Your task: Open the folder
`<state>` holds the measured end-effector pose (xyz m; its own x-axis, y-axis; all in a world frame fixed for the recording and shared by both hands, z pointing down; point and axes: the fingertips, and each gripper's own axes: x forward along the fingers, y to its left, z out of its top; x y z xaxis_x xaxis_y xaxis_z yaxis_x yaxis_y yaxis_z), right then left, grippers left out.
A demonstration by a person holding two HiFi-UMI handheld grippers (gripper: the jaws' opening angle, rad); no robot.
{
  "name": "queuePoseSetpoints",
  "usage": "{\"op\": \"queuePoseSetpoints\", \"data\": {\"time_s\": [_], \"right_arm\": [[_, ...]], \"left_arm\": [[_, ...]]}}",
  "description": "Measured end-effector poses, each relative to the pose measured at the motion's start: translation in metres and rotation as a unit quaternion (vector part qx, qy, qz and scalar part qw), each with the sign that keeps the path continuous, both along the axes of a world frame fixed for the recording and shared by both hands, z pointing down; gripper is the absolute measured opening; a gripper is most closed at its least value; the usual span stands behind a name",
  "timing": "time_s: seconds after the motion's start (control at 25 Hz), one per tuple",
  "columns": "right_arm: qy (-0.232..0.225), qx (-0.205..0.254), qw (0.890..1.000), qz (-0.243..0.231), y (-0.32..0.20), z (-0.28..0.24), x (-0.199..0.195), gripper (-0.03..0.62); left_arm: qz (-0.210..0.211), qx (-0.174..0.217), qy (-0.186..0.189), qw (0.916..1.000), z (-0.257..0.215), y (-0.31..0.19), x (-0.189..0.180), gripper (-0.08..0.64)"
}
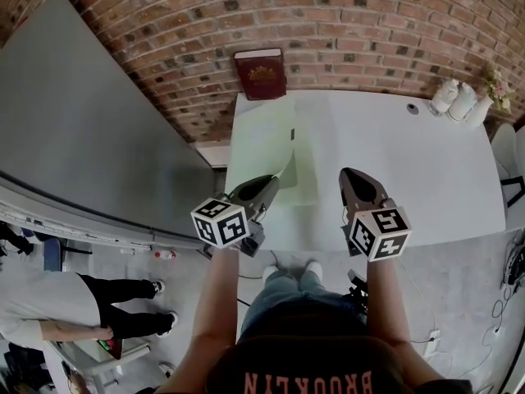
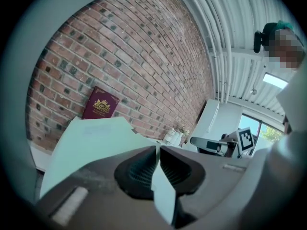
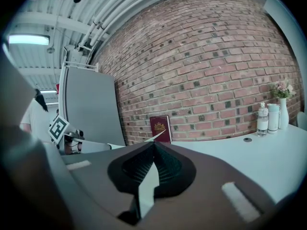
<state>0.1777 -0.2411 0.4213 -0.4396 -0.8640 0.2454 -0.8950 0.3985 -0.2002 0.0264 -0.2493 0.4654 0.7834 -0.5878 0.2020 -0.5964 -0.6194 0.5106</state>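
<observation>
A pale green folder (image 1: 258, 138) lies on the left part of the white table (image 1: 410, 171). Its front cover (image 2: 91, 143) is lifted off the sheet below, bending up along the near edge. My left gripper (image 1: 273, 180) is shut on that cover's edge, and the thin sheet runs between the pads in the left gripper view (image 2: 157, 150). To the right of the folder and apart from it, my right gripper (image 1: 348, 173) hovers over bare table. Its jaws (image 3: 154, 145) meet at the tip with nothing in them.
A dark red book (image 1: 261, 73) leans on the brick wall at the table's far edge. White bottles and a small flower vase (image 1: 455, 101) stand at the far right corner. A grey board (image 1: 82, 138) slants along the left, and a person (image 1: 49, 310) is below it.
</observation>
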Motion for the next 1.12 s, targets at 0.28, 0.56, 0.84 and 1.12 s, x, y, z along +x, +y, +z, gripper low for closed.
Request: {"op": "queuePoseSetpoints", "data": {"time_s": [0.28, 0.56, 0.84, 1.12], "right_arm": [[-0.001, 0.003, 1.000, 0.000, -0.004, -0.007, -0.024, 0.002], [0.012, 0.010, 1.000, -0.018, -0.011, -0.017, -0.049, 0.002], [0.025, 0.019, 0.999, -0.035, -0.018, -0.025, -0.067, 0.002], [0.032, 0.024, 0.998, -0.045, -0.022, -0.030, -0.089, 0.002]], "left_arm": [[0.003, 0.027, -0.004, 0.9996, -0.018, 0.001, -0.023, 0.026], [-0.011, 0.045, 0.010, 0.9989, -0.034, -0.001, -0.051, 0.023], [-0.047, 0.071, 0.002, 0.9963, -0.045, 0.000, -0.082, 0.018], [-0.100, 0.106, -0.024, 0.9891, -0.057, 0.001, -0.125, 0.009]]}}
